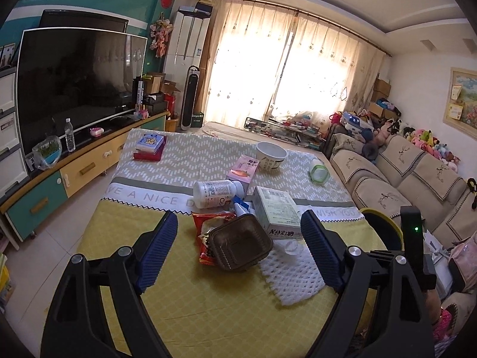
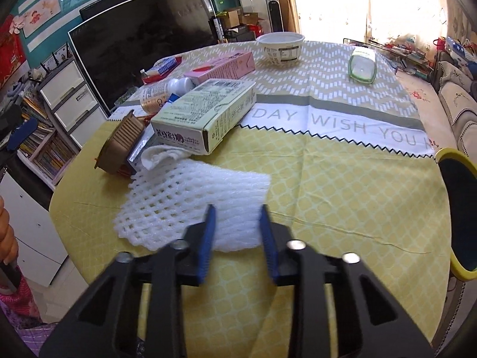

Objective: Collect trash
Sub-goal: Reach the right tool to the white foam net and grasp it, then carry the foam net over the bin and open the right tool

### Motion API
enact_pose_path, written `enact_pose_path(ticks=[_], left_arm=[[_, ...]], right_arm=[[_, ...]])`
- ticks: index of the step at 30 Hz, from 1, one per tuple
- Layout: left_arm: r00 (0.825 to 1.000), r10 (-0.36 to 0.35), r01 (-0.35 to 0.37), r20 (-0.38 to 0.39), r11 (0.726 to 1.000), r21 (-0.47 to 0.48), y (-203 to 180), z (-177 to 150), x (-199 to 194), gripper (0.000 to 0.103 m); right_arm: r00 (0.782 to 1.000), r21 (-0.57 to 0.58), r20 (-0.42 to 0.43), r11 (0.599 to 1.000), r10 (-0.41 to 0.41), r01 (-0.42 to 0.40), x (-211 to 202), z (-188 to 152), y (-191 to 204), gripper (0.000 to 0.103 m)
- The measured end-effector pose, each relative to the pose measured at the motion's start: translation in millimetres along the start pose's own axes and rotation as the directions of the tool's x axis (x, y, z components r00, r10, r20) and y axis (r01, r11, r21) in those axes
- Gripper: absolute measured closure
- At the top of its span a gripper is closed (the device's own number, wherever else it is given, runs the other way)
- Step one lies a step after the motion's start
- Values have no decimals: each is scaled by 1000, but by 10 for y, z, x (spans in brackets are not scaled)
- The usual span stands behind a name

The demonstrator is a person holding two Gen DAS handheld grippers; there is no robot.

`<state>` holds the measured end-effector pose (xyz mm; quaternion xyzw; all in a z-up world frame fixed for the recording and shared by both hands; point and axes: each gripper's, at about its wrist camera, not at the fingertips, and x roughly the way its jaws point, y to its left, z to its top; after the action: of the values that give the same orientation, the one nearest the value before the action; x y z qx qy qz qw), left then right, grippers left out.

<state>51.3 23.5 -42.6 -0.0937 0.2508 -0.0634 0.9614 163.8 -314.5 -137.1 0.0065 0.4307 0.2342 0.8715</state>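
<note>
Gripping entry, right gripper (image 2: 237,223): jaws drawn in on the near edge of the white foam net (image 2: 190,205), blue pads standing against the foam on either side with a fold of it between them; they look to be pinching it, though how firmly cannot be told. Advice for the step: foam of this kind is soft and springy, so the pinch should take in a full fold and not only the outermost strand, and the lift should go straight up and slowly, since the far end of the net lies touching the crumpled white paper (image 2: 161,155) and the green-white carton (image 2: 205,113) and could drag them along. Left gripper (image 1: 238,238): jaws spread wide, holding nothing, hovering before the brown plastic tray (image 1: 241,243). Item, foam net: white, open diamond mesh, flattened sleeve shape, lightly crumpled, lying on the yellow part of the cloth on the bench (image 2: 342,203), near the front edge. Neighbouring trash, outward: brown ribbed tray tipped on a red snack wrapper (image 1: 205,223), carton, white bottle (image 1: 217,192) on its side, pink carton (image 2: 223,65), white paper bowl (image 2: 281,47). Yellow-rimmed bin (image 2: 453,217) at the right edge of the bench, the likely destination.
</note>
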Motion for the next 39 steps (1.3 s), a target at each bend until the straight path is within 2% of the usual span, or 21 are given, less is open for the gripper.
enact_pose_path(ticks=[17, 24, 27, 30, 33, 36, 39], left_arm=[[1000, -15, 16, -14, 1000, 13, -71, -48, 79, 19], [1000, -18, 18, -18, 1000, 16, -88, -59, 94, 19], [1000, -20, 20, -20, 1000, 16, -95, -63, 101, 19], [999, -21, 21, -24, 1000, 20, -103, -72, 114, 19], [999, -21, 22, -29, 999, 25, -115, -78, 126, 19], [999, -24, 25, -36, 999, 26, -129, -81, 155, 19], [999, -24, 25, -47, 999, 32, -156, -92, 204, 19]], right_arm=[[987, 20, 164, 1000, -1, -3, -729, 36, -99, 94], [973, 28, 227, 999, -29, 24, -1056, 36, -178, 94], [964, 52, 257, 997, -66, 55, -1193, 48, -289, 94], [947, 113, 289, 987, -140, 111, -1328, 56, -525, 94], [919, 211, 304, 958, -253, 194, -1453, 37, -886, 94], [876, 313, 292, 904, -385, 293, -1550, -10, -1273, 94], [831, 389, 243, 835, -500, 388, -1550, -78, -1639, 94]])
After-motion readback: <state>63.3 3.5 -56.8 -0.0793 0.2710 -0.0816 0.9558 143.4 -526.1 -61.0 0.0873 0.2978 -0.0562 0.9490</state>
